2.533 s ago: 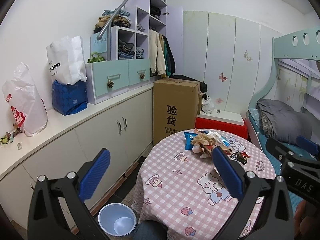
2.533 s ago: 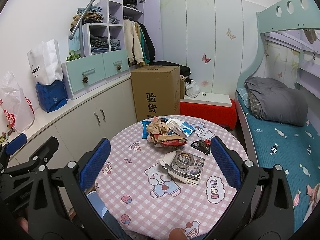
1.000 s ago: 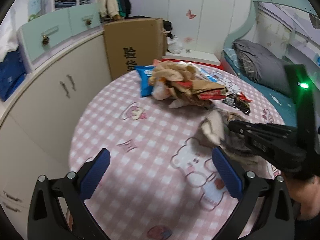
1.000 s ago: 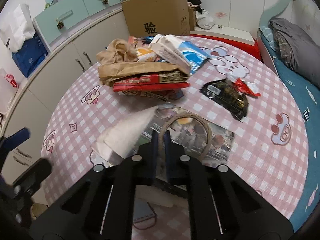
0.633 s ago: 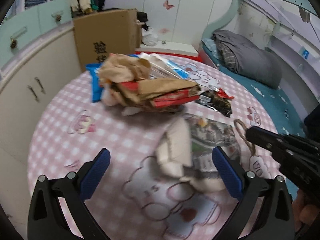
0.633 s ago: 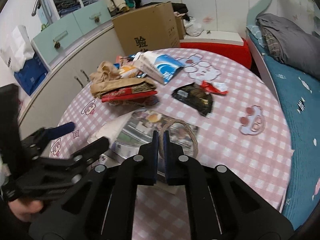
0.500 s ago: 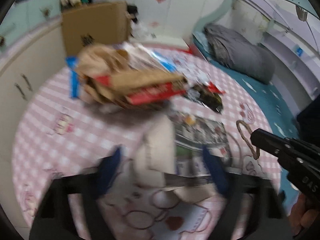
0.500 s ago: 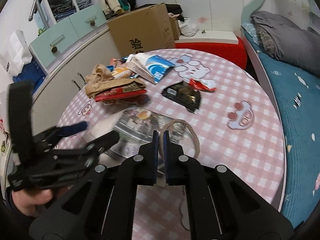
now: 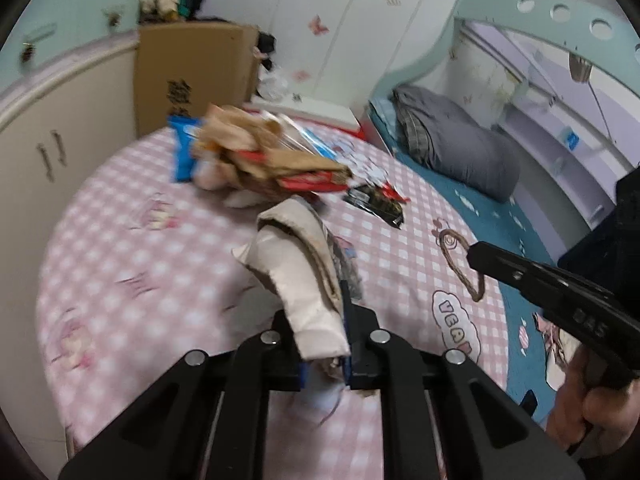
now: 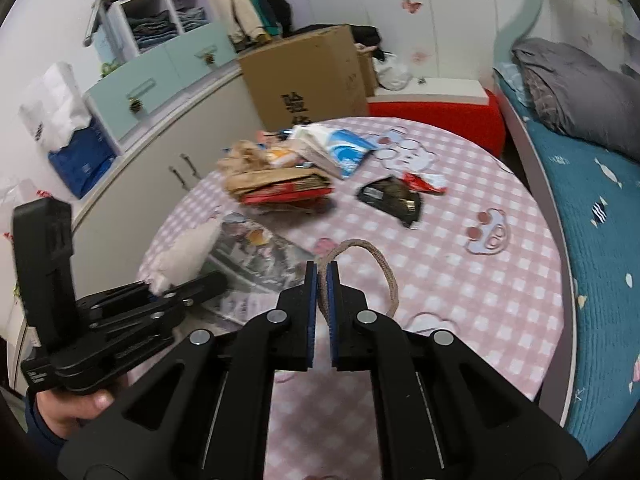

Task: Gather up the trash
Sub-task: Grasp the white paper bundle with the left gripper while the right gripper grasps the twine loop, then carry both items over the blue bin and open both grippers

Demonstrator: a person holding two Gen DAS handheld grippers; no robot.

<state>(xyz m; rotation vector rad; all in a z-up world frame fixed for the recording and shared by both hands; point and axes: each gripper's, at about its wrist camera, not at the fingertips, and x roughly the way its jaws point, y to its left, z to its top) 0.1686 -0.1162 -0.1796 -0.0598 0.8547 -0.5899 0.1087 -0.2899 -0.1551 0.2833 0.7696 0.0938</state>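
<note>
My left gripper (image 9: 323, 320) is shut on a crumpled paper bag (image 9: 296, 276) with a printed side, held above the round pink checked table (image 9: 140, 248). The bag also shows in the right wrist view (image 10: 256, 256). My right gripper (image 10: 321, 280) is shut on the bag's brown rope handle (image 10: 380, 268), which also shows in the left wrist view (image 9: 460, 264). A pile of wrappers (image 9: 260, 164) and a black wrapper (image 9: 376, 204) lie further back on the table.
A cardboard box (image 10: 308, 76) stands behind the table, with white cabinets (image 10: 160, 152) to the left. A bed with a grey blanket (image 10: 576, 92) runs along the right side. A red-sided low stand (image 10: 436, 112) is behind the table.
My left gripper has closed on the paper bag, which is now lifted off the table. My right gripper has stayed shut on the rope handle and drawn back toward the table's near right.
</note>
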